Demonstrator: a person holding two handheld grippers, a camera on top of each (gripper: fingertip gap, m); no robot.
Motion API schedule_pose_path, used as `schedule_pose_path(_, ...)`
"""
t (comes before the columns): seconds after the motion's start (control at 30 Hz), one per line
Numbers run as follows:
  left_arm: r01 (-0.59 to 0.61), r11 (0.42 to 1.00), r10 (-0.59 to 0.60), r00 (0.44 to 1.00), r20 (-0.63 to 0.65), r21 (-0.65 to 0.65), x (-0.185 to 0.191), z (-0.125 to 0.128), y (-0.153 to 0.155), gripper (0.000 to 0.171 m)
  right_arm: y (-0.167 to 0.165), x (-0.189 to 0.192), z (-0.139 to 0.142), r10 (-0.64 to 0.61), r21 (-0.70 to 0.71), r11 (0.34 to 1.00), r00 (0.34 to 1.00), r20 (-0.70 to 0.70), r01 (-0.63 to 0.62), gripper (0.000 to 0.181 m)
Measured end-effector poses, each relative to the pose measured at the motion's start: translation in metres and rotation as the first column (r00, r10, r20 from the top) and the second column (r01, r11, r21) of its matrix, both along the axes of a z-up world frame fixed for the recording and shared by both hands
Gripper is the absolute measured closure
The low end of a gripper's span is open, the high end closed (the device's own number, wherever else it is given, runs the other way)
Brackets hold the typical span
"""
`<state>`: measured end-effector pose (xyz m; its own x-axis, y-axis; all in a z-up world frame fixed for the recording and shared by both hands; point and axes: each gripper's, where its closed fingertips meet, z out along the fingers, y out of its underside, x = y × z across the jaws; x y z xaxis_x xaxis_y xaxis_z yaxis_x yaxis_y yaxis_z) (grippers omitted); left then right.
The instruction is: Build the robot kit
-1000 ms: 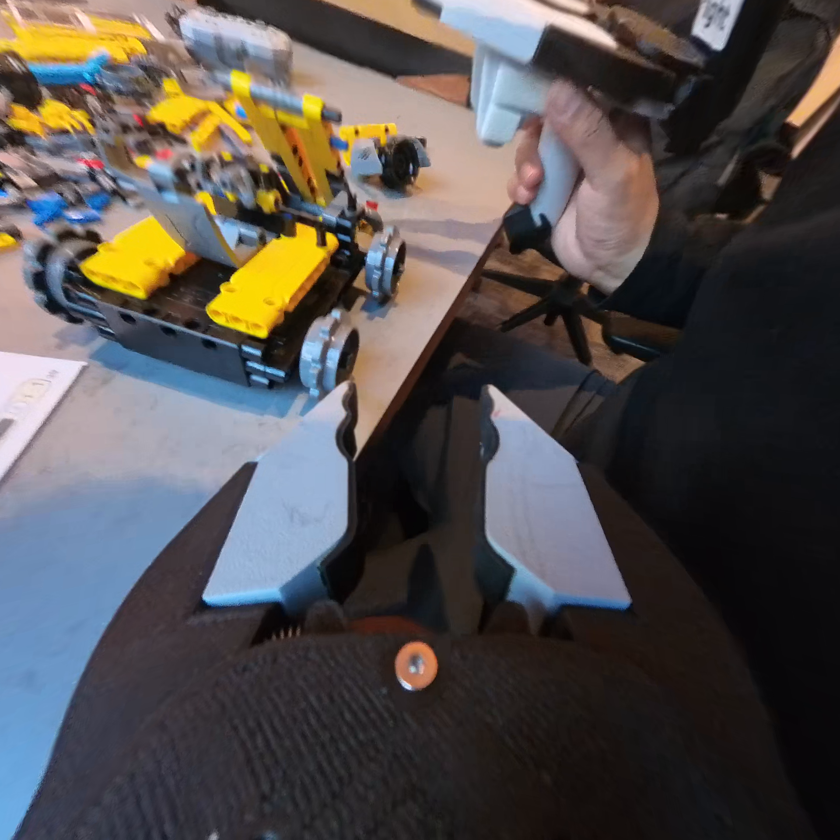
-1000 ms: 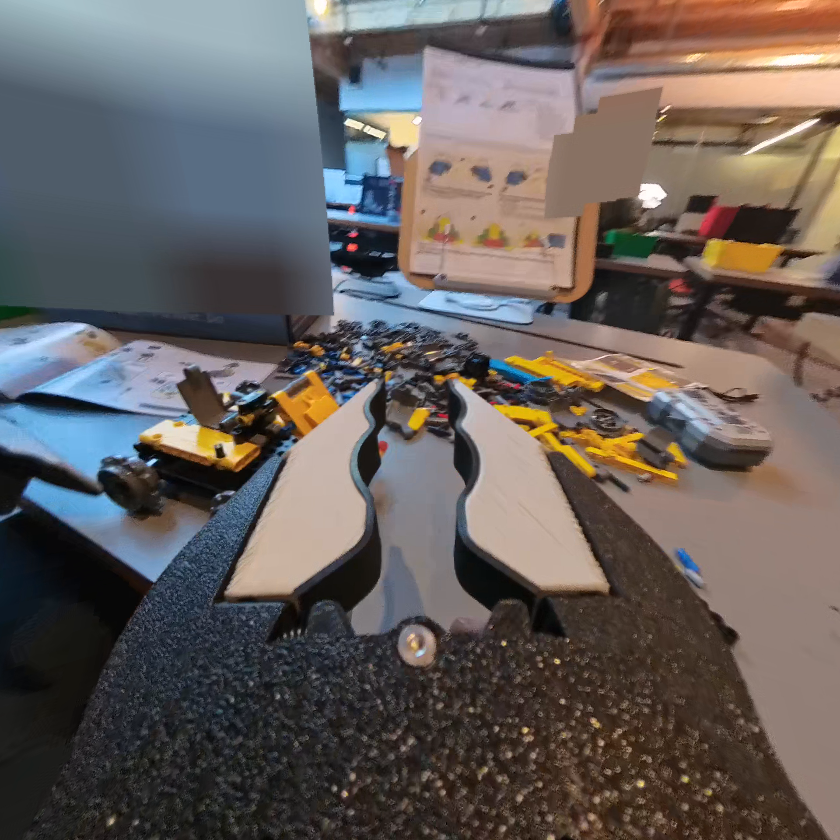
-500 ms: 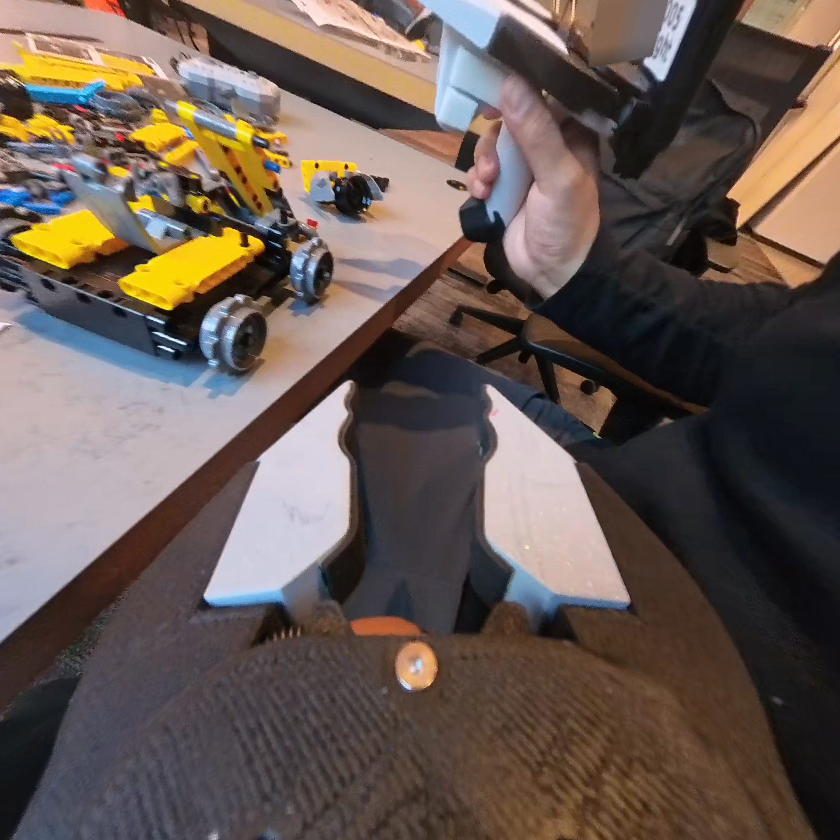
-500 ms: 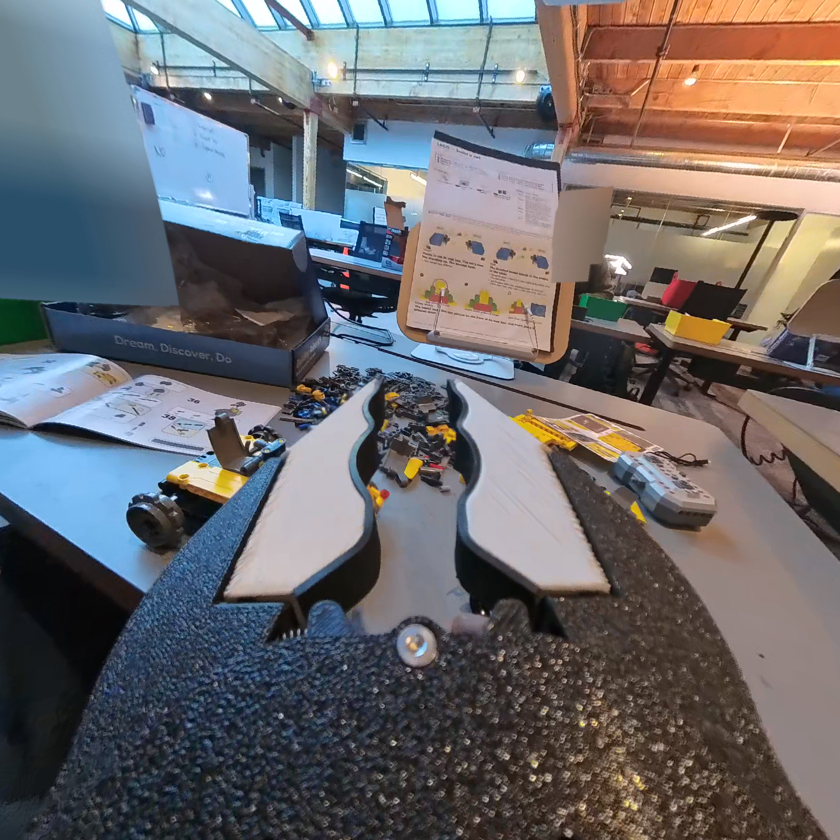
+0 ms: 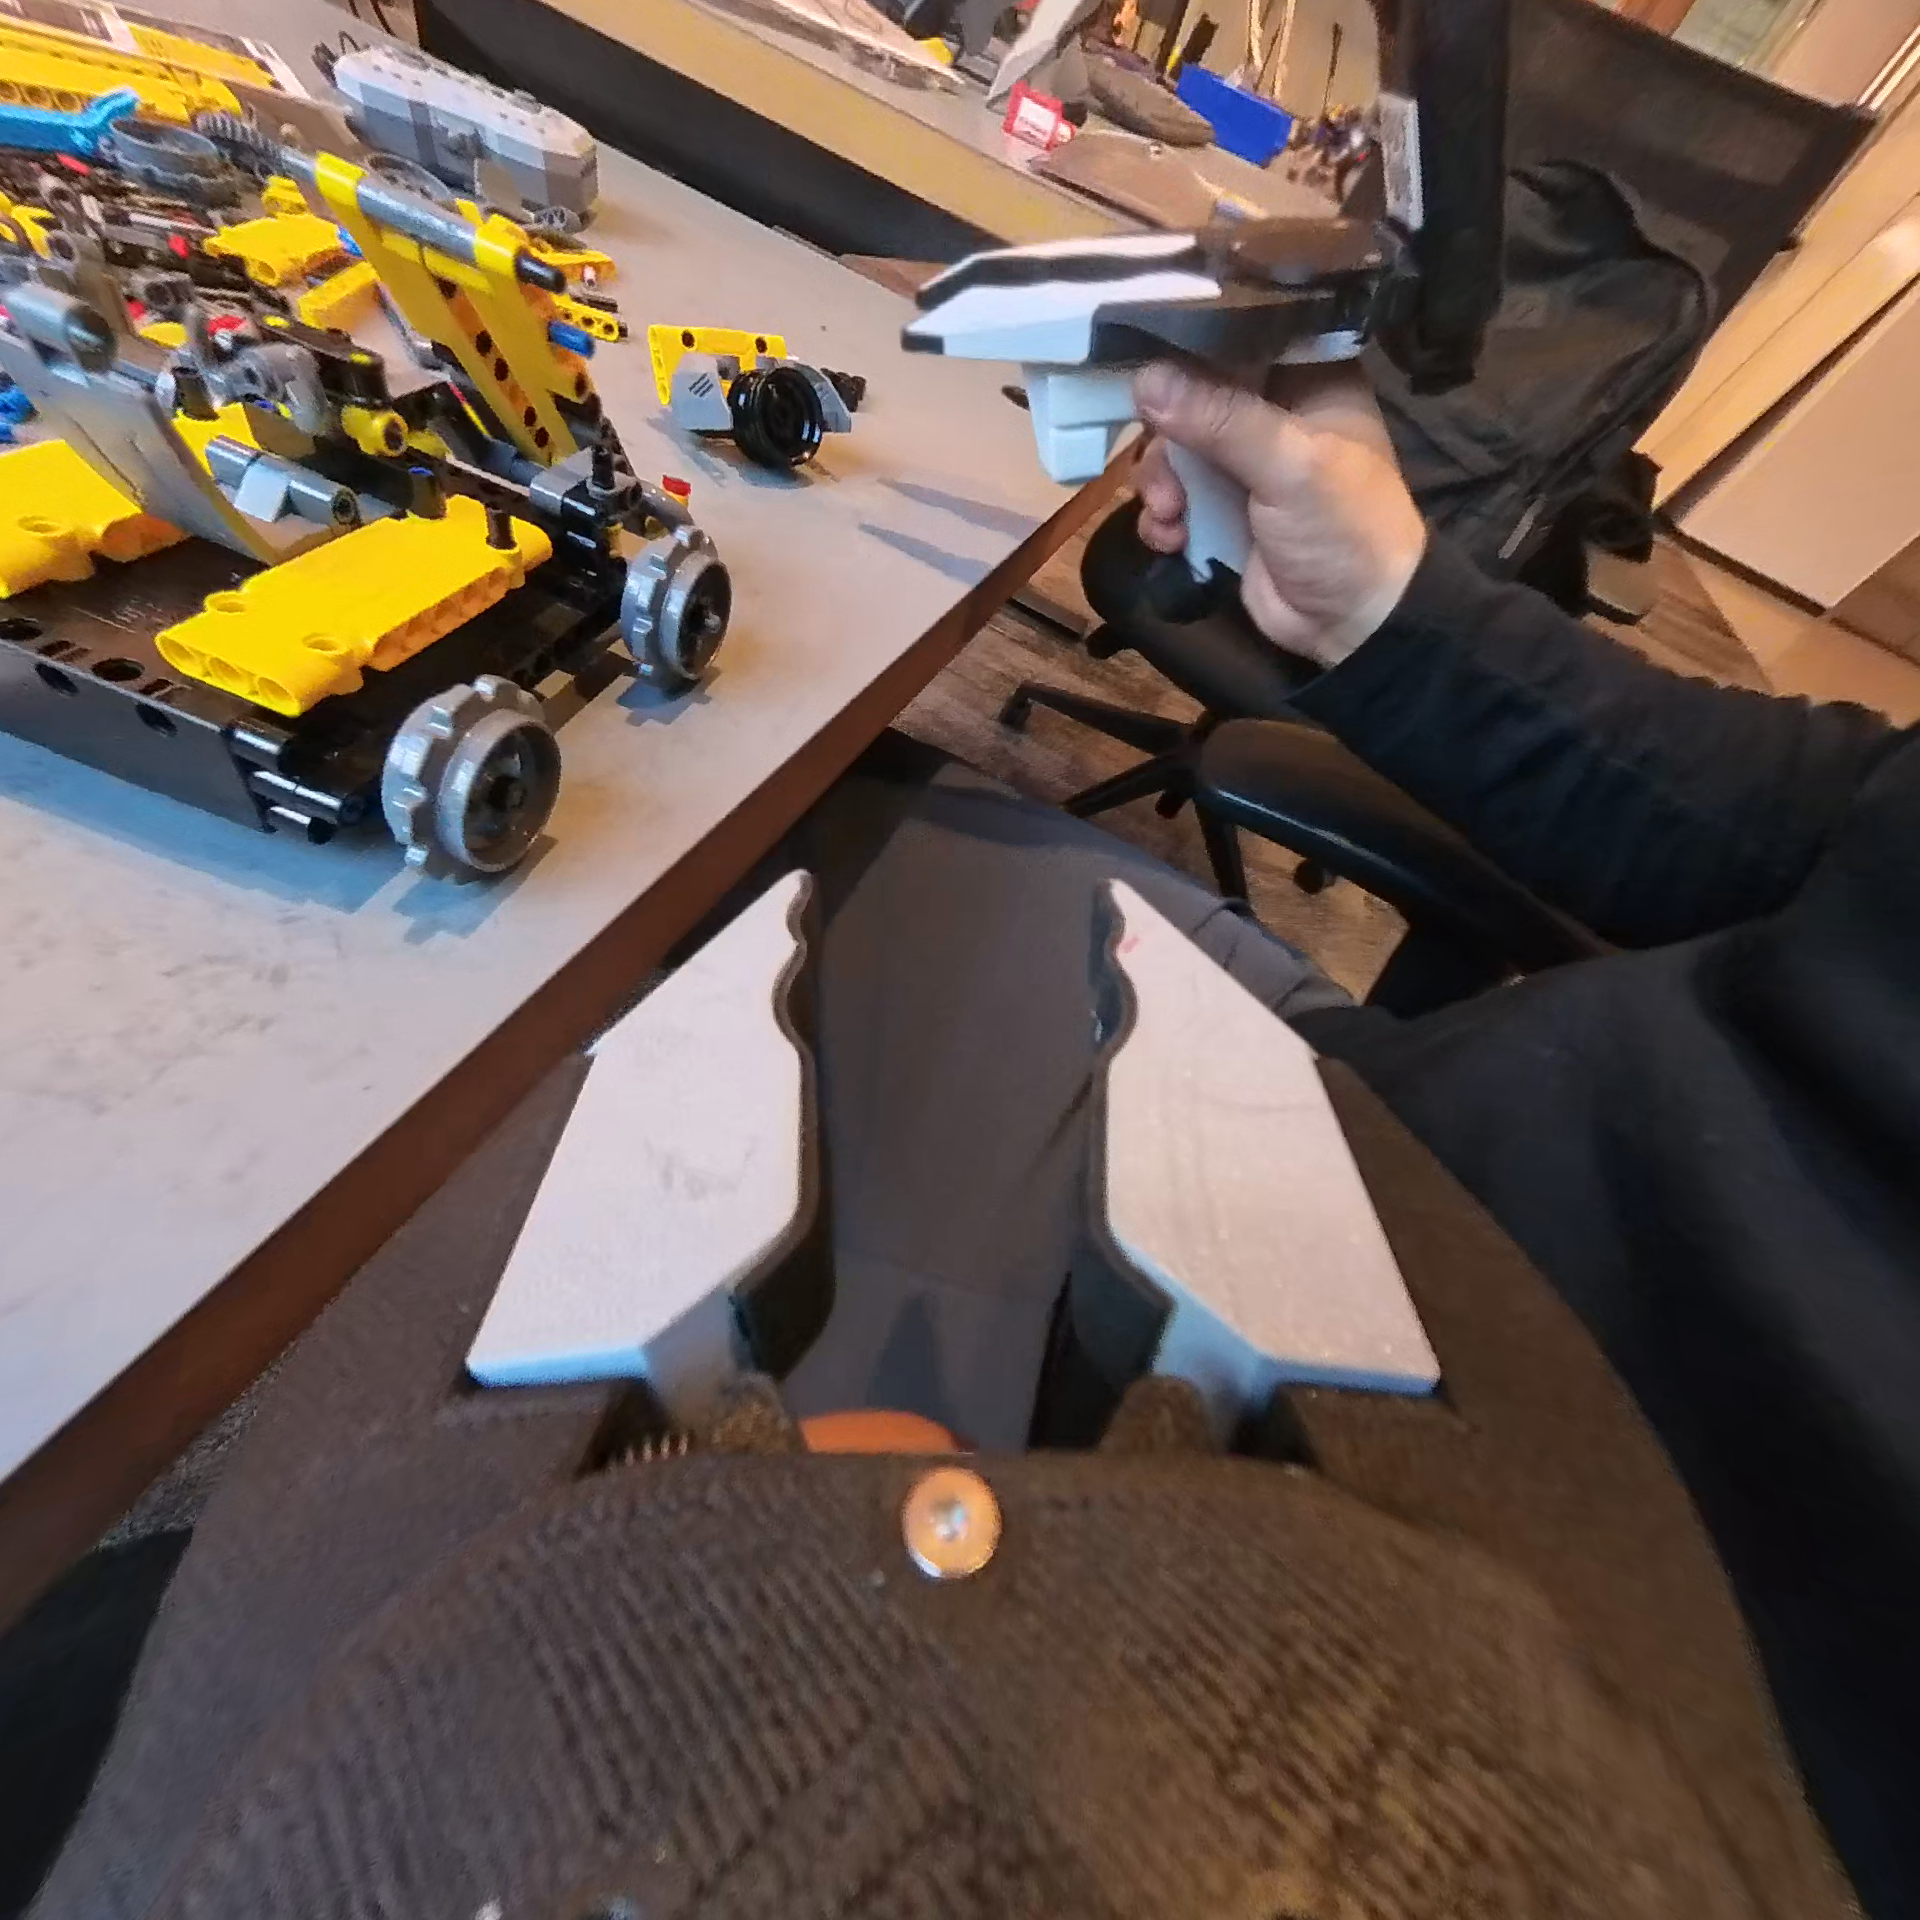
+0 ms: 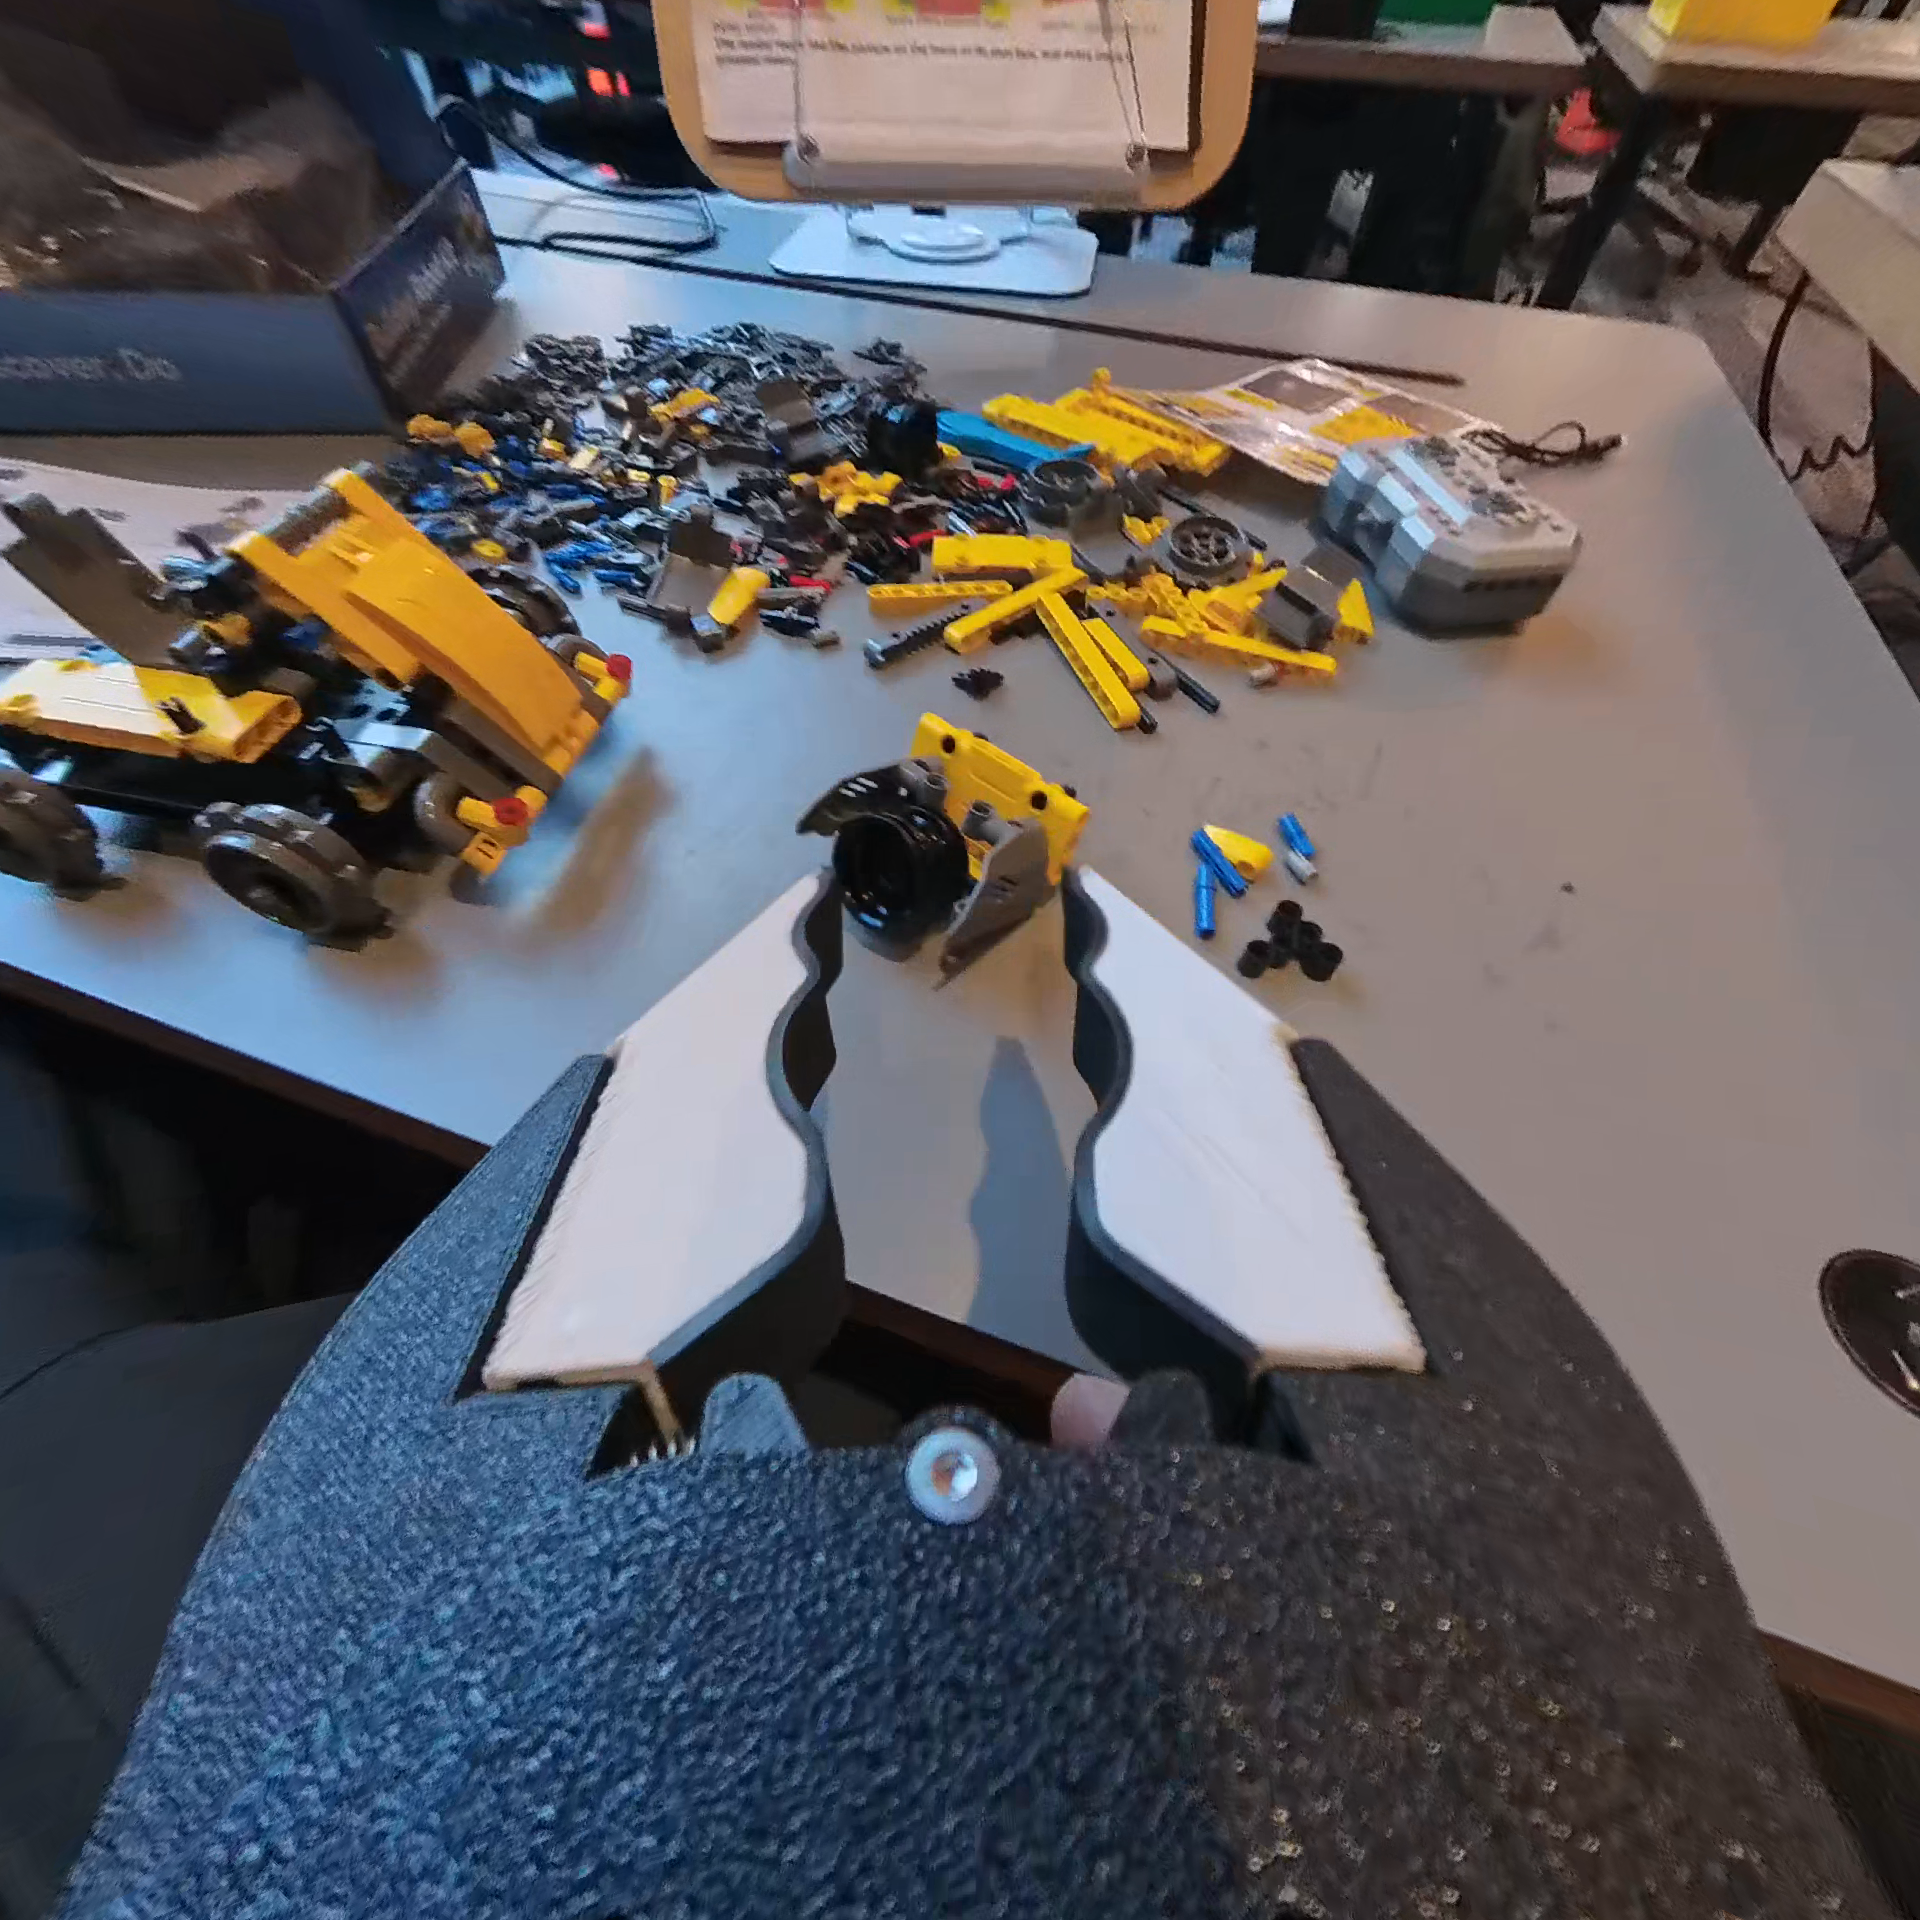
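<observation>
A yellow and black brick-built vehicle (image 5: 312,582) stands on the grey table (image 5: 208,1039); it also shows at the left of the right wrist view (image 6: 312,717). A small sub-assembly with a black wheel, grey wedge and yellow frame (image 6: 940,847) lies near the table's front edge; it also shows in the left wrist view (image 5: 753,390). My right gripper (image 6: 943,894) is open and empty, its tips just short of this sub-assembly. In the left wrist view it (image 5: 925,317) is held by a hand (image 5: 1288,499). My left gripper (image 5: 956,904) is open and empty, off the table edge above a dark-trousered lap.
Loose yellow, black and blue pieces (image 6: 831,520) are heaped at mid-table, with a grey battery box (image 6: 1455,530) to the right. Small blue pins and black bushes (image 6: 1268,894) lie near the sub-assembly. A stand with instruction pages (image 6: 956,94), a dark box (image 6: 208,343) and an office chair (image 5: 1299,810) are around. There is about 25 centimetres between the tips of the two grippers.
My right gripper has tilted down and dropped toward the table, and its jaws have opened wider by the wheel sub-assembly. My left gripper has drifted back off the table edge.
</observation>
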<state>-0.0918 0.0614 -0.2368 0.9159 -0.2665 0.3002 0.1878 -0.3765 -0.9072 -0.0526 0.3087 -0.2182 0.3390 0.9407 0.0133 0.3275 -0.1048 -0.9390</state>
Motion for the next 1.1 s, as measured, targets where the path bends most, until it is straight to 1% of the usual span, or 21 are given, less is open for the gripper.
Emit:
schedule_pose_path(0.13,0.026,1.0,-0.026,1.0,-0.004,0.0,-0.002,-0.001,0.009,0.122,0.009,-0.003,-0.015,-0.014,-0.041,0.999,0.998,0.062,0.017,0.138)
schedule_pose_path(0.33,0.072,0.997,-0.072,0.997,0.008,0.001,0.001,0.0,0.016,0.121,0.007,-0.023,-0.03,0.014,-0.106,0.994,0.996,0.085,-0.005,0.138)
schedule_pose_path(0.43,0.089,0.996,-0.089,0.996,0.026,-0.001,0.004,0.0,0.019,0.122,0.006,-0.027,-0.032,0.021,-0.089,0.996,0.994,0.109,-0.012,0.137)
schedule_pose_path(0.53,0.097,0.995,-0.097,0.995,0.022,-0.009,0.005,-0.002,0.022,0.122,0.013,-0.021,-0.03,-0.004,-0.03,1.0,0.991,0.137,0.008,0.142)
schedule_pose_path(0.6,0.098,0.995,-0.098,0.995,0.026,-0.008,0.005,-0.002,0.022,0.122,0.017,-0.019,-0.03,-0.007,-0.032,0.999,0.99,0.139,0.012,0.143)
schedule_pose_path(0.67,0.098,0.995,-0.098,0.995,0.03,-0.008,0.005,-0.002,0.022,0.122,0.016,-0.024,-0.034,0.026,-0.084,0.996,0.989,0.143,-0.014,0.142)
schedule_pose_path(0.7,0.099,0.995,-0.099,0.995,0.03,-0.01,0.006,-0.002,0.022,0.121,0.013,-0.027,-0.037,0.061,-0.125,0.991,0.987,0.15,-0.043,0.144)
schedule_pose_path(0.77,0.1,0.995,-0.1,0.995,0.023,-0.012,0.007,-0.003,0.022,0.121,0.005,-0.035,-0.045,0.143,-0.2,0.974,0.974,0.174,-0.107,0.154)
schedule_pose_path(0.83,0.099,0.995,-0.099,0.995,0.012,-0.013,0.007,-0.003,0.021,0.121,-0.002,-0.042,-0.051,0.202,-0.237,0.959,0.96,0.195,-0.154,0.158)
schedule_pose_path(0.9,0.096,0.995,-0.096,0.995,0.0,-0.015,0.007,-0.004,0.02,0.121,-0.009,-0.048,-0.054,0.24,-0.231,0.955,0.945,0.224,-0.187,0.17)
schedule_pose_path(0.93,0.094,0.995,-0.094,0.996,-0.003,-0.016,0.006,-0.004,0.019,0.121,-0.012,-0.051,-0.055,0.254,-0.222,0.954,0.937,0.238,-0.202,0.171)
schedule_pose_path(0.97,0.091,0.996,-0.091,0.996,-0.002,-0.016,0.006,-0.004,0.018,0.121,-0.016,-0.054,-0.056,0.267,-0.217,0.952,0.93,0.252,-0.214,0.168)
schedule_pose_path(1.0,0.088,0.996,-0.088,0.996,0.001,-0.014,0.005,-0.004,0.017,0.121,-0.019,-0.056,-0.057,0.274,-0.213,0.952,0.924,0.268,-0.221,0.161)
schedule_pose_path(1.1,0.075,0.997,-0.075,0.997,0.01,-0.012,0.003,-0.003,0.015,0.121,-0.023,-0.057,-0.057,0.275,-0.178,0.957,0.913,0.303,-0.229,0.159)
